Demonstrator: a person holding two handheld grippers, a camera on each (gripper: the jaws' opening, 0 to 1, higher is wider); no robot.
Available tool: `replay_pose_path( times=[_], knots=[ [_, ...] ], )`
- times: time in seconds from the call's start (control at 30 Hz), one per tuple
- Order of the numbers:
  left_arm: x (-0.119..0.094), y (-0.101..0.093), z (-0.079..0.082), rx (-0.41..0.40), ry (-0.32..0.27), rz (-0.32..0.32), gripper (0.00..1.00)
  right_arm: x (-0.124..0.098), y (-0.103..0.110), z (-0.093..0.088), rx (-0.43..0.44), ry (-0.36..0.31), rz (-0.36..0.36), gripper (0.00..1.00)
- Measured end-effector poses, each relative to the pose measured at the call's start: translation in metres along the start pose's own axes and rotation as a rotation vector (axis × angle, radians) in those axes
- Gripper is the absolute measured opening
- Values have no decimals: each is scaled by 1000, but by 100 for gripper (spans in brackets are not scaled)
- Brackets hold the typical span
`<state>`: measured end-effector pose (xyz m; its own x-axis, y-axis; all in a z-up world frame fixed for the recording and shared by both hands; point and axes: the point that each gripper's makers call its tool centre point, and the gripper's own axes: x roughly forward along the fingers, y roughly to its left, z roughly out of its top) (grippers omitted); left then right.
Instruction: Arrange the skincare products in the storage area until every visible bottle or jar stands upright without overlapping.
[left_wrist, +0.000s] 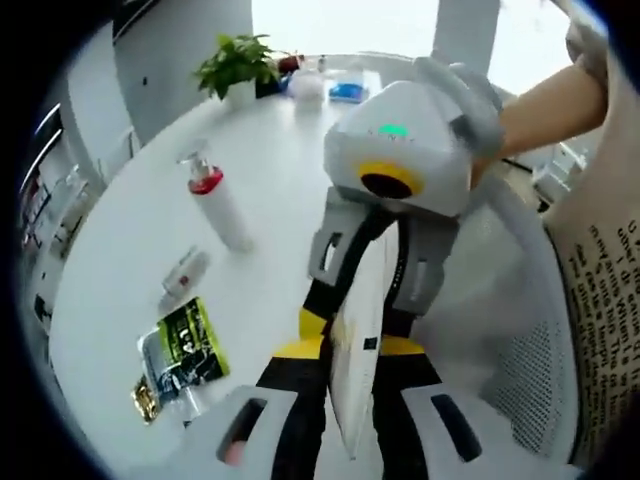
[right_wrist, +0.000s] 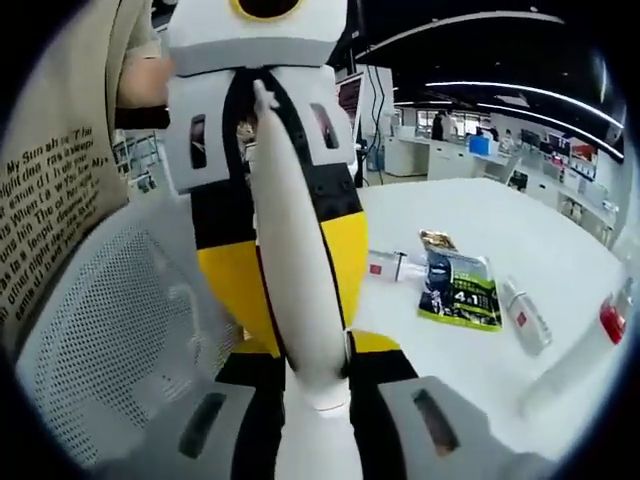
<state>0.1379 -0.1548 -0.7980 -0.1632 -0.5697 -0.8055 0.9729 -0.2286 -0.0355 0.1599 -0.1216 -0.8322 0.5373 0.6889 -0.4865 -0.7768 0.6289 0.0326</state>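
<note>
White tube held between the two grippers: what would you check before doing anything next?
1. Grip on the white tube: the jaws of the left gripper and the right gripper appear closed on it. Ok.
2. Tube set down standing: it is in the air beside the mesh chair. Not ok.
3. Pump bottle upright on the table: ok.
4. Small tube upright: it lies flat near the green sachet. Not ok.
5. Bare tabletop to put the tube on: ok.
6. Tube's cap closed: cannot tell.
</note>
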Motion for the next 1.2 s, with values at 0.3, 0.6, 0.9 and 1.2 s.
replay_pose_path(
  times=[0.3, 0.6, 0.9, 1.2],
  knots=[
    [4, 6, 0, -12, -1, 3, 11, 2, -8, -7, 22, -4, -9, 24],
    [6, 7, 3, 0, -12, 12, 11, 1, -11, -9, 52, 3, -32, 28],
    [7, 7, 4, 37, -26, 30, 11, -5, -18, -14, 68, 33, -78, 40],
    [11, 17, 14, 57, -48, 44, 11, -28, -30, -22, 134, 50, -178, 61]
  ],
)
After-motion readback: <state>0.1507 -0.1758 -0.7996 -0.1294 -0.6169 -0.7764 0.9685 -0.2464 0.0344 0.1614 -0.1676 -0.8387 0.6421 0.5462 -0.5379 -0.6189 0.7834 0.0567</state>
